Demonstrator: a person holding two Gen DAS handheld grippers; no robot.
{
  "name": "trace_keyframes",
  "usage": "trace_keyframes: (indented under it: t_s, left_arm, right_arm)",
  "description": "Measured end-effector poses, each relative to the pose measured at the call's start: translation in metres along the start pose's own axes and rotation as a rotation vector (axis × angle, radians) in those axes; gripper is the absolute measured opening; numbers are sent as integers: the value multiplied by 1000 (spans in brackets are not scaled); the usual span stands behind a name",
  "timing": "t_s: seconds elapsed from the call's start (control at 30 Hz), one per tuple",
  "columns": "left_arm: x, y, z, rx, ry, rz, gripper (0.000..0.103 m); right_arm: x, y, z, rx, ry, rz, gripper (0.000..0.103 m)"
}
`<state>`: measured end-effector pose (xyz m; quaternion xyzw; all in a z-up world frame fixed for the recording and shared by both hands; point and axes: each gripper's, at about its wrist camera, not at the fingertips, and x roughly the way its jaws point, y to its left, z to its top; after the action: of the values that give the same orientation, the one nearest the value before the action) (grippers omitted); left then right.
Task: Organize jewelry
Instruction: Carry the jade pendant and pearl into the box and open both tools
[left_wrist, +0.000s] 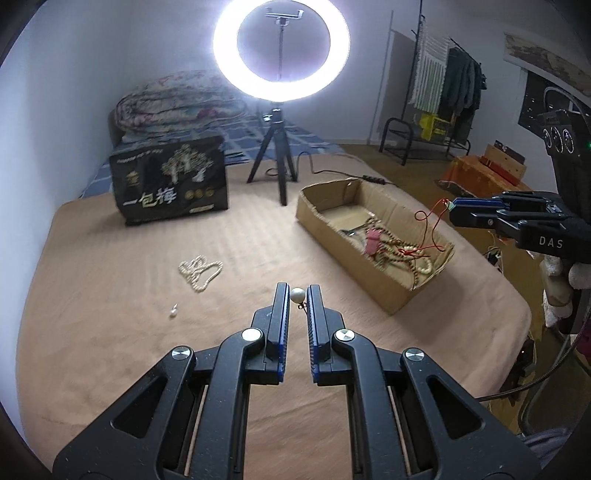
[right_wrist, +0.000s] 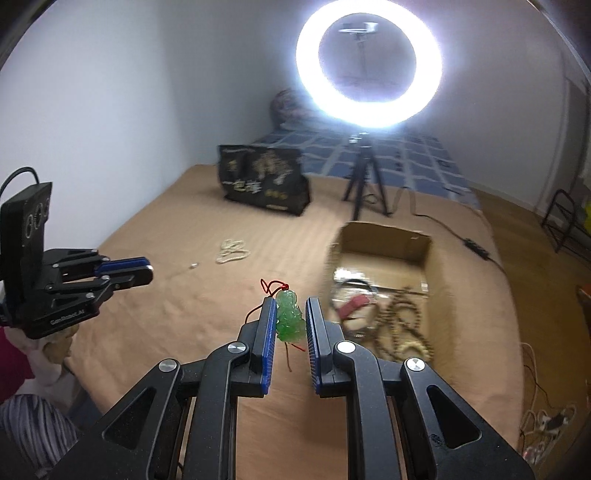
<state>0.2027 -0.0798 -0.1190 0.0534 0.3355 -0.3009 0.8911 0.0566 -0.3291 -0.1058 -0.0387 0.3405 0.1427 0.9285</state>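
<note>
Jewelry is in hand on both sides, and the cardboard box (left_wrist: 373, 236) is the landmark for everything else. The left gripper (left_wrist: 297, 295) is nearly closed on a pearl earring (left_wrist: 297, 295), pinched right at the fingertips with its small hook dangling just below; it hangs above the tan blanket (left_wrist: 110, 295), short of the box's near-left side. The right gripper (right_wrist: 290, 314) is closed almost as far, clamping a green jade pendant (right_wrist: 290, 317) whose red cord (right_wrist: 271, 286) loops out ahead of the fingers and trails beneath them; it sits just left of the box's near corner.

Inside the box lie wooden bead strands (right_wrist: 402, 325) and a dark red piece. Still outside it, well to its left on the blanket, are a pearl necklace (left_wrist: 200, 272) and a second small pearl piece (left_wrist: 173, 312).

Judging from this, the step in hand is carrying both pieces to the box. To do it well, bring each gripper fully over the box's open interior before letting go, low enough that the round pearl cannot bounce out. Let the pendant's cord clear the box wall first, so it drops inside rather than snagging on the edge.
</note>
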Motion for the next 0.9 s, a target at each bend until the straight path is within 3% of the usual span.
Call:
trace_keyframes:
  t_s: [0.4,0.9]
  left_arm:
    - [47,-46,43,32,-12,-42,8]
    - [122,-78,87,47,6,-50,8]
  right_arm:
    - [-14,-56,-10,93,-7,-93,14]
    - [10,-88,-22,137,15,-103,14]
